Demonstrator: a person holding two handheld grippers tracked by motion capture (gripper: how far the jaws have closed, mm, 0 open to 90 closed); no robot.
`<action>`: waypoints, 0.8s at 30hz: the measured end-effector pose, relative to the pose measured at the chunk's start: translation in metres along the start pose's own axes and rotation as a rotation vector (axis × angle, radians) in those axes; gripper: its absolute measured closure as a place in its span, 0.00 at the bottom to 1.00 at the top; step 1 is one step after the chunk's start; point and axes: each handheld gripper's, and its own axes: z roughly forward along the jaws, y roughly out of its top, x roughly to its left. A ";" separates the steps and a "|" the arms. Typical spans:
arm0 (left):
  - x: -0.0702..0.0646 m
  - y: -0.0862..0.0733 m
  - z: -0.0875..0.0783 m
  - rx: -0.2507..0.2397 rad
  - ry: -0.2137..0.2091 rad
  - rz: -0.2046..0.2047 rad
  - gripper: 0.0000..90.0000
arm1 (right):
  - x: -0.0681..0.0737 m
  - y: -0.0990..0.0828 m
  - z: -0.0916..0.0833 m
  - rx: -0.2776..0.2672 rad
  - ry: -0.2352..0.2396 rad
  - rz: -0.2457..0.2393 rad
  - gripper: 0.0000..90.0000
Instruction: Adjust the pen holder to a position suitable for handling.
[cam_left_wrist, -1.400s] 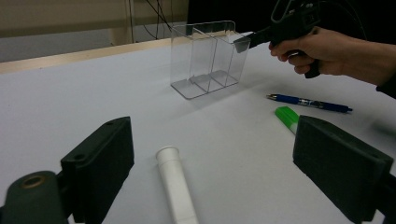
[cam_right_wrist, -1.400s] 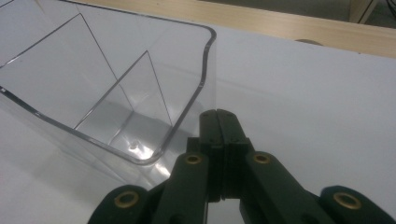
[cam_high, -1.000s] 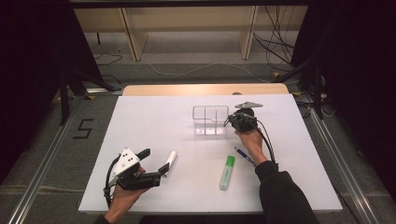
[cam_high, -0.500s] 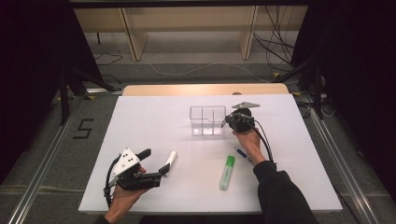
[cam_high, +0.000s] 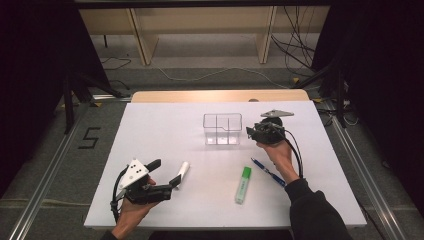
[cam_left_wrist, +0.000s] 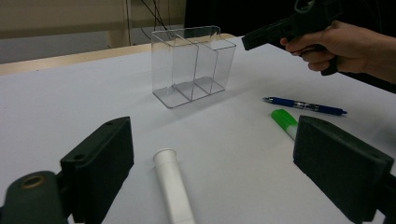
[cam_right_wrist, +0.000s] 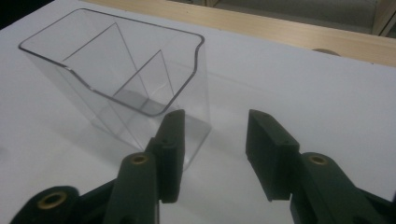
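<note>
The clear plastic three-compartment organiser box (cam_high: 222, 128) stands upright at the centre of the high view, on the white tabletop (cam_high: 165, 125), all compartments bare. Just to its right in that view is the right gripper (cam_high: 251, 133), held above the table in the person's right hand (cam_high: 276, 153) — jaws apart with nothing between them, one jaw close beside the box's end wall in the right gripper view, though contact is hard to judge. At lower left of the high view the left gripper (cam_high: 166, 174) sits low in the left hand (cam_high: 131, 216), jaws spread wide, the white cylindrical tube (cam_left_wrist: 173, 184) lying on the table between them, untouched. Lower right of centre — the green highlighter pen (cam_high: 243, 184), and just beside it, apart, the slim blue ballpoint pen (cam_high: 268, 171), angled.
</note>
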 end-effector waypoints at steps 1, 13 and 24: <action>0.000 0.000 0.000 -0.001 0.002 0.002 0.13 | 0.000 -0.001 -0.002 -0.002 0.004 -0.004 0.60; 0.001 0.001 -0.001 -0.004 -0.001 0.007 0.13 | 0.003 -0.004 -0.024 0.030 0.070 -0.029 0.45; 0.001 0.001 -0.002 -0.005 -0.004 0.010 0.13 | 0.006 -0.002 -0.032 0.046 0.088 -0.057 0.39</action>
